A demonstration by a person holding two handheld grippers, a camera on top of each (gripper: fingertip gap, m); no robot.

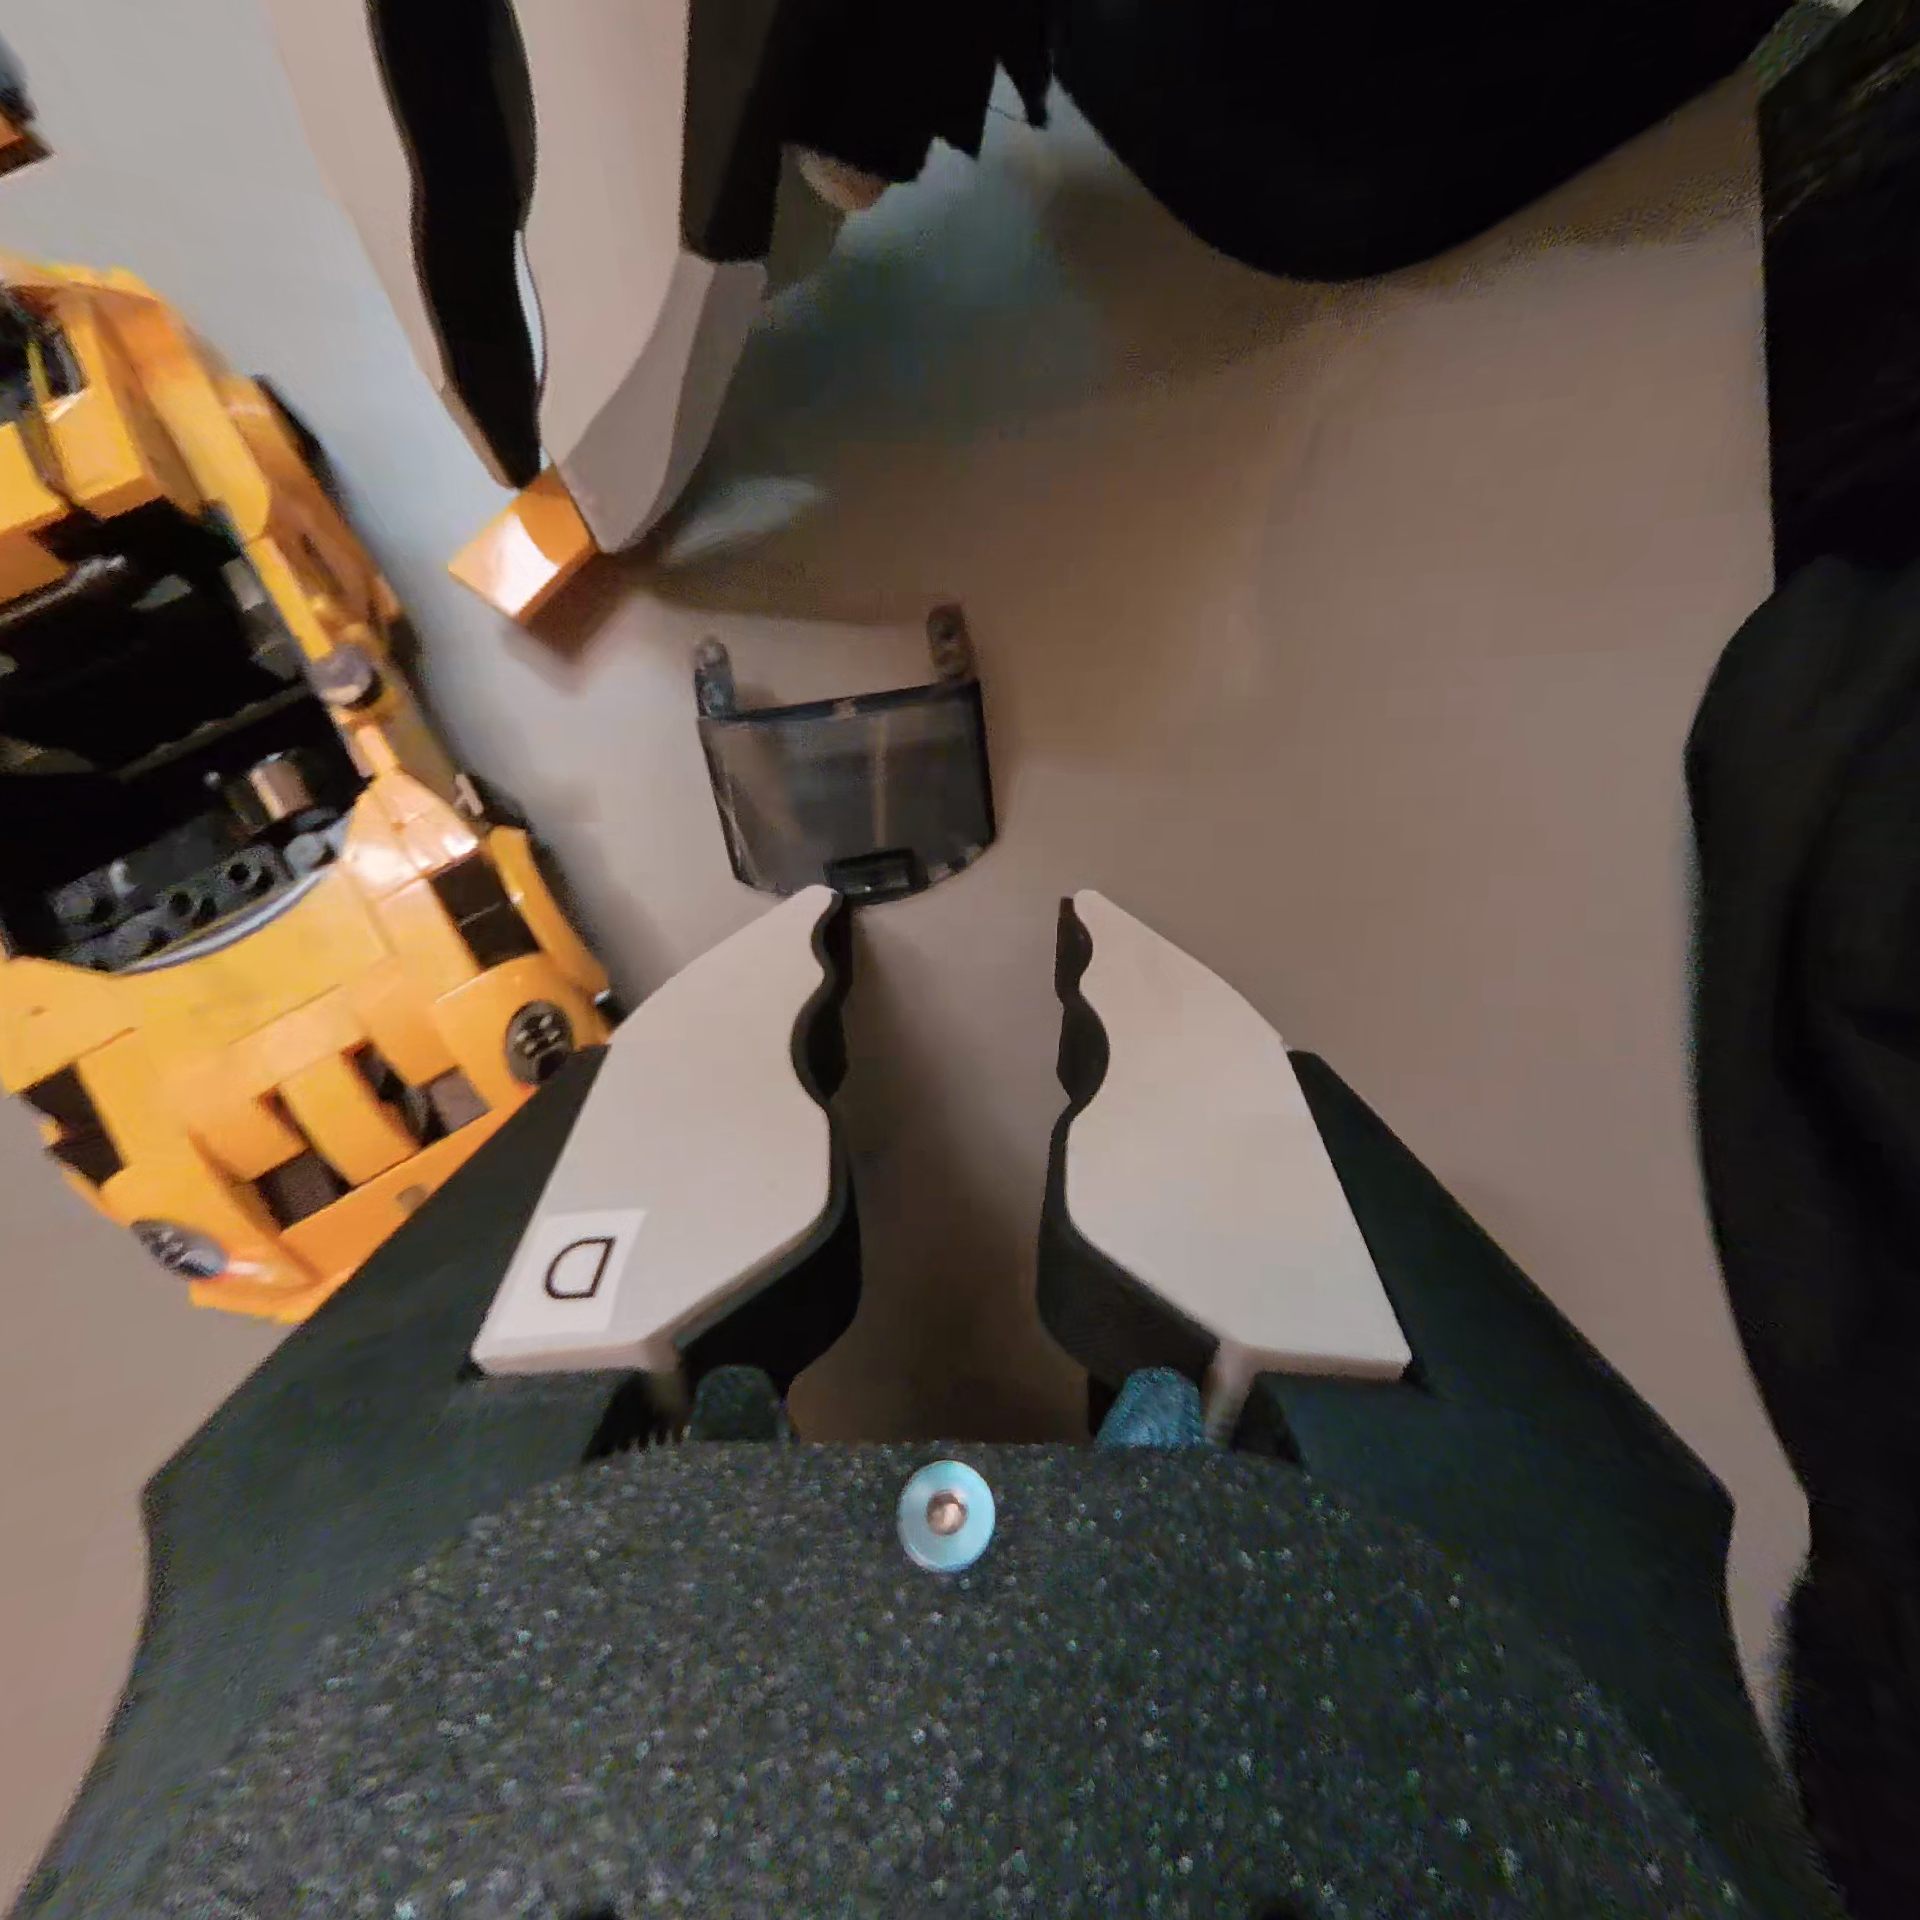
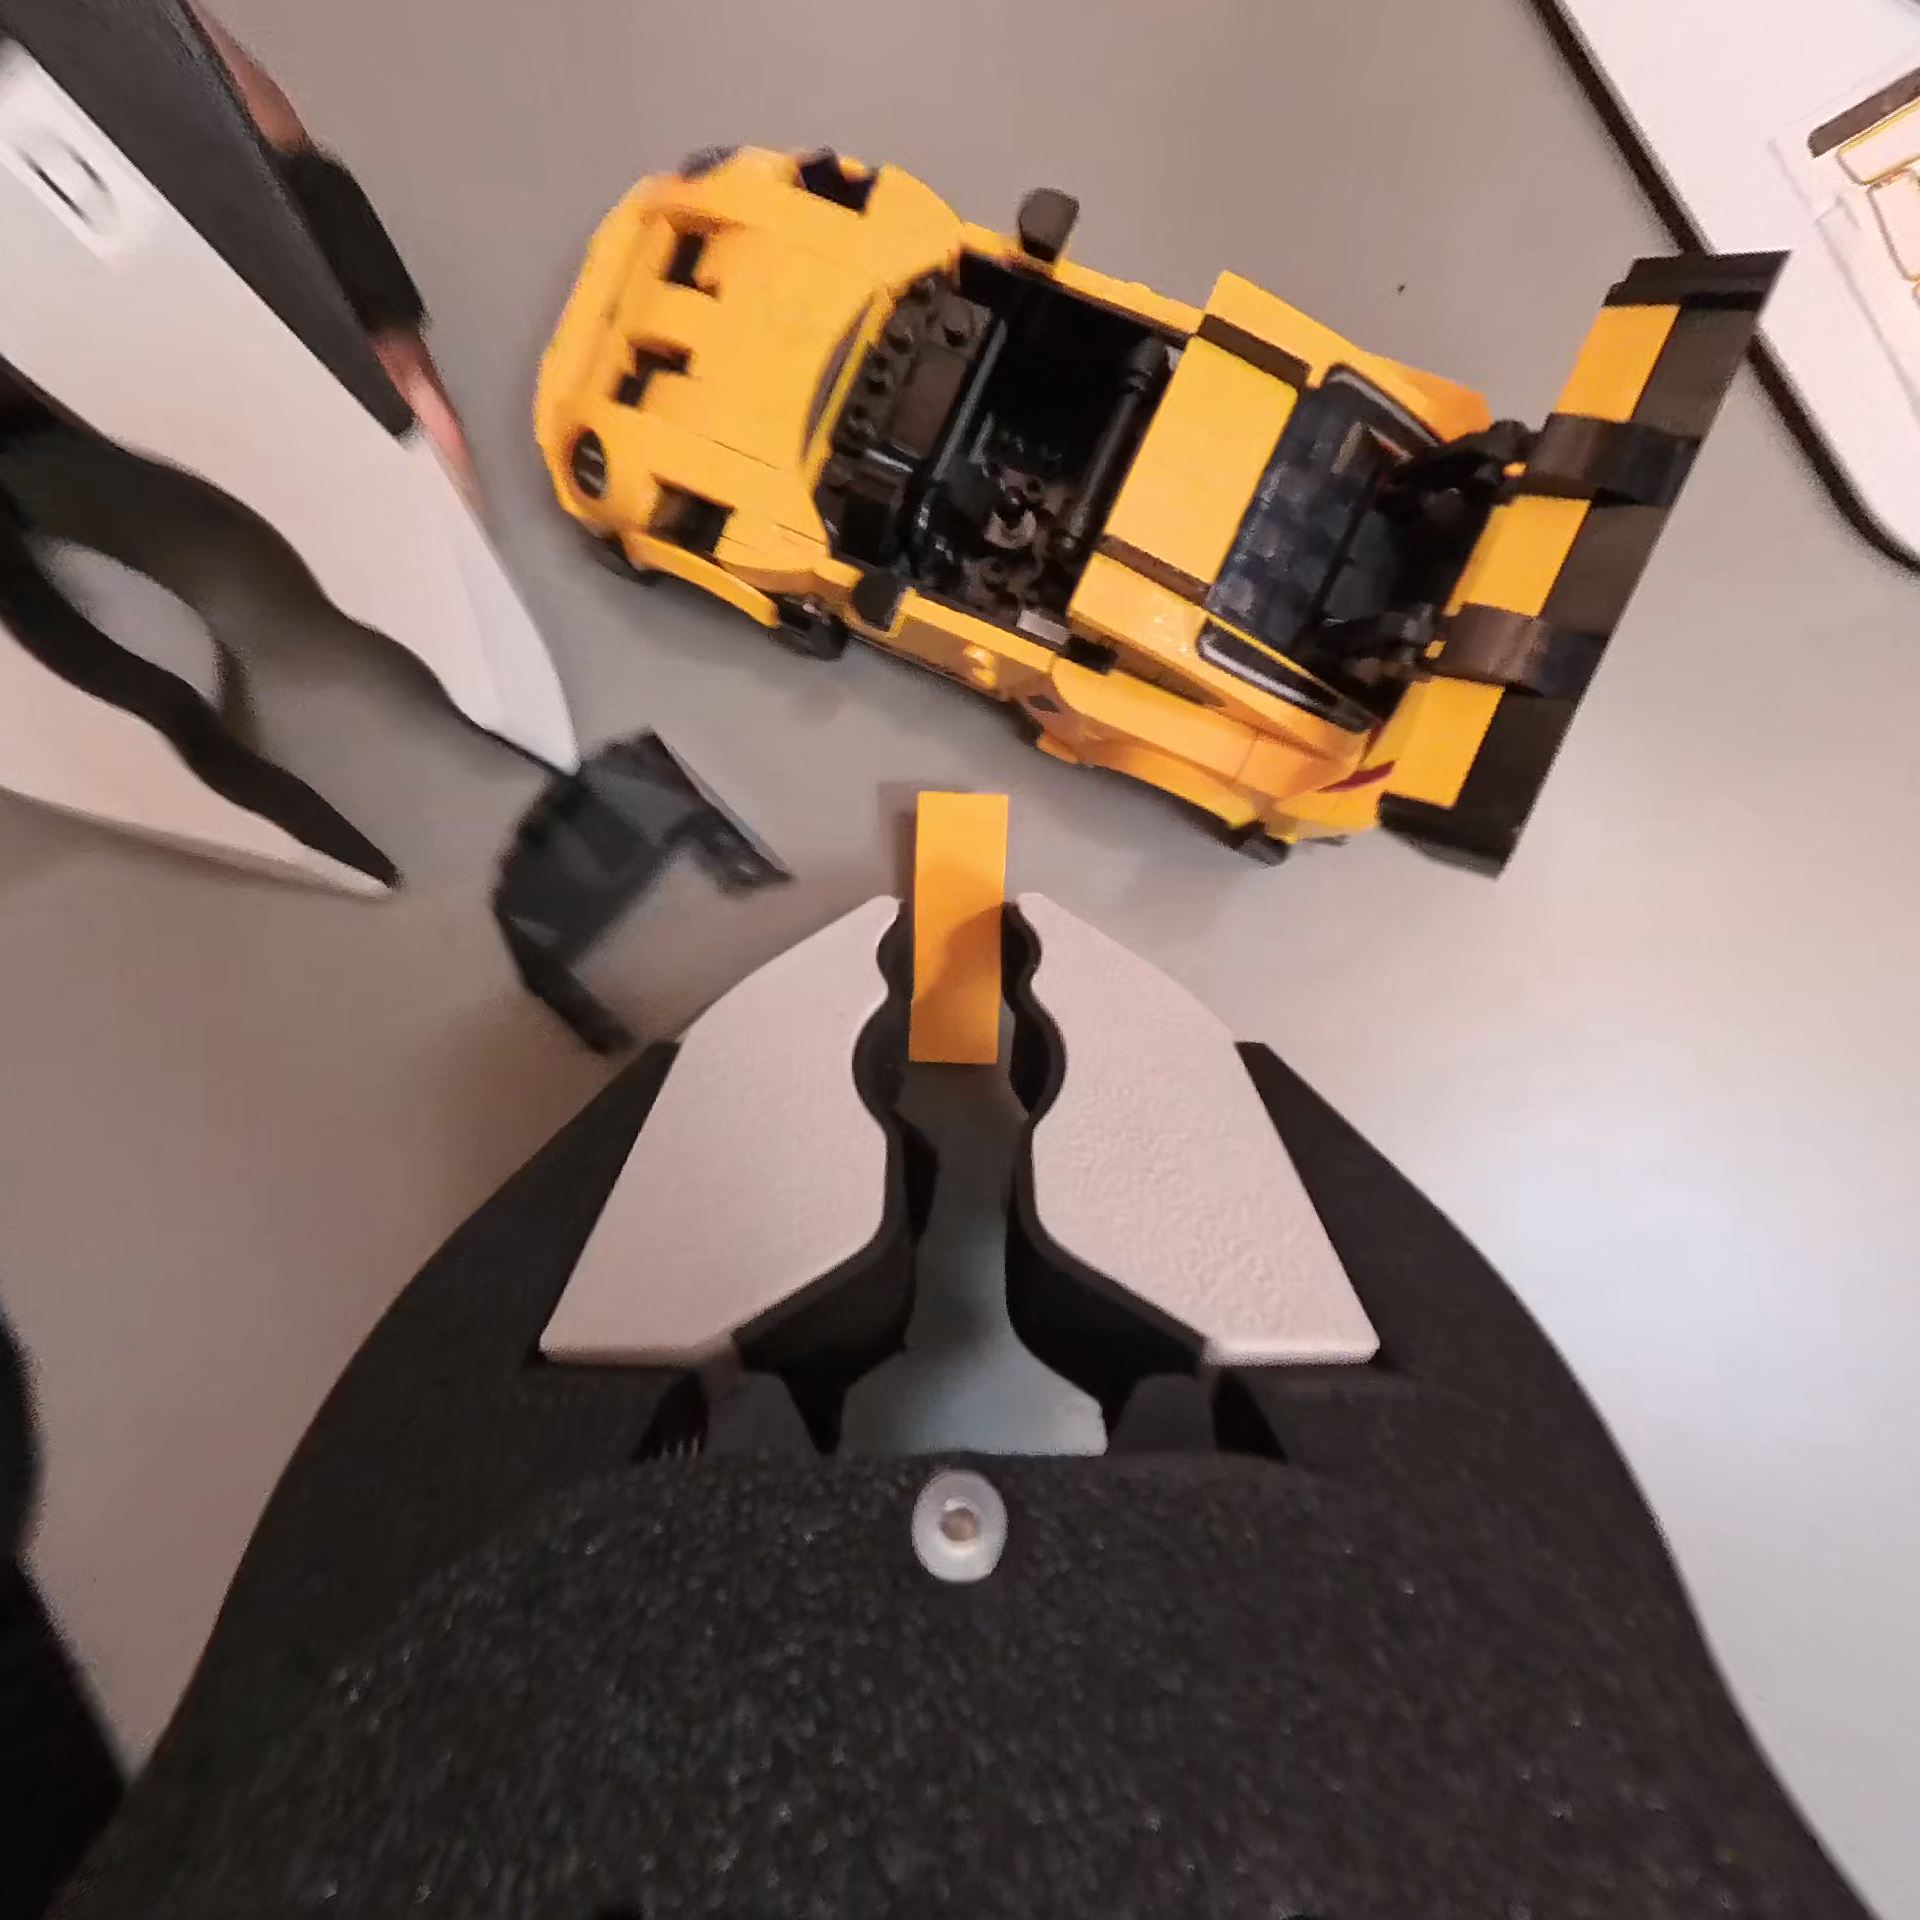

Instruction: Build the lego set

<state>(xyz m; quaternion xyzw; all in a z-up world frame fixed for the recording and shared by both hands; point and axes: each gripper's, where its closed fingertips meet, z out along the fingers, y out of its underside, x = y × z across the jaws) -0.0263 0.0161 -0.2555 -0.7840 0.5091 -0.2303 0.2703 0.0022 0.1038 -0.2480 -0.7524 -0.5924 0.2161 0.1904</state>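
Windscreen piece [image 2: 613, 862] lies beside car [image 2: 1039, 499], apart; sheet [image 2: 1766, 156] prob. behind car.

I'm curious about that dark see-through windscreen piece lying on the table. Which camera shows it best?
The left wrist view: the smoky windscreen piece lies sharp and whole just ahead of the open left gripper. In the right wrist view the piece is blurred, off to the left, beside the other gripper's finger.

Glossy yellow plastic car [image 2: 1039, 499], smoky translucent plastic windscreen [image 1: 847, 795], smooth matt table [image 2: 1558, 1039].
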